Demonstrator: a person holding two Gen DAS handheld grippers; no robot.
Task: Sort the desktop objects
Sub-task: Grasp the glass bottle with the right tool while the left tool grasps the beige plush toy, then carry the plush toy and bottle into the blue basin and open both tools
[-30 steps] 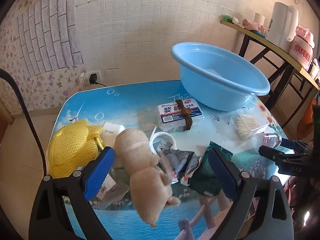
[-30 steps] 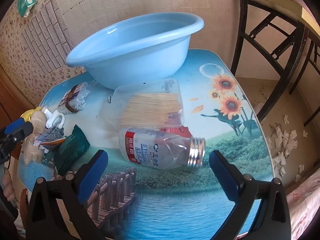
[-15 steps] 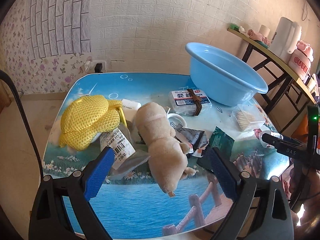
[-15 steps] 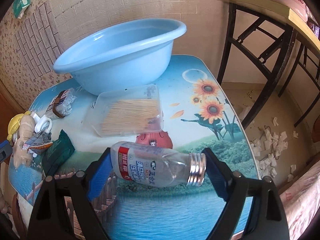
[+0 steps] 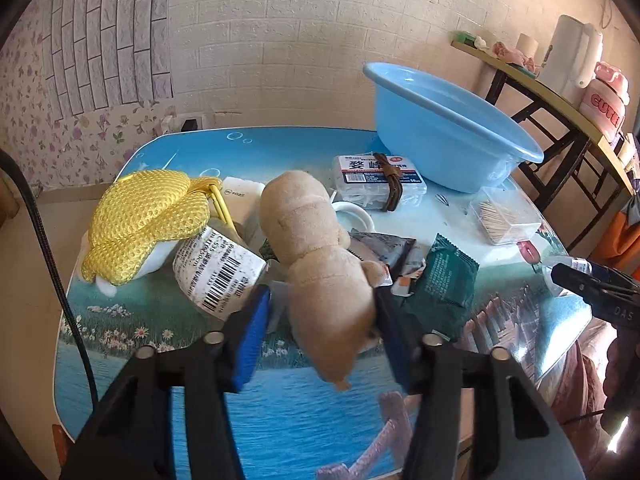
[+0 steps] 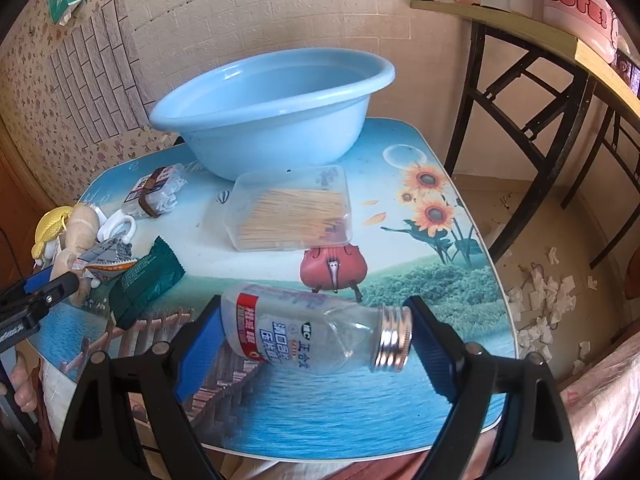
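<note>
A tan plush toy (image 5: 316, 248) lies across a heap of packets on the picture-printed table (image 5: 280, 420). My left gripper (image 5: 320, 300) straddles the toy's lower half and its jaws are closing. The right pad touches the plush, while the left pad (image 5: 252, 328) stands a little short of it. My right gripper (image 6: 314, 312) is shut on a clear bottle (image 6: 304, 328) with a silver screw cap. It holds the bottle lengthwise, one pad on the base and one on the cap. A light blue basin (image 6: 272, 120) stands at the back of the table.
A clear toothpick box (image 6: 292, 208) lies in front of the basin. A green packet (image 5: 444, 280), a yellow mesh pouch (image 5: 148, 216), a barcoded roll (image 5: 216, 272) and a banded swab box (image 5: 380, 176) surround the toy. A side table with a kettle (image 5: 572, 52) stands to the right.
My left gripper came down over the plush toy and its jaws narrowed around it. My right gripper closed on the bottle and drew it back a little from the toothpick box.
</note>
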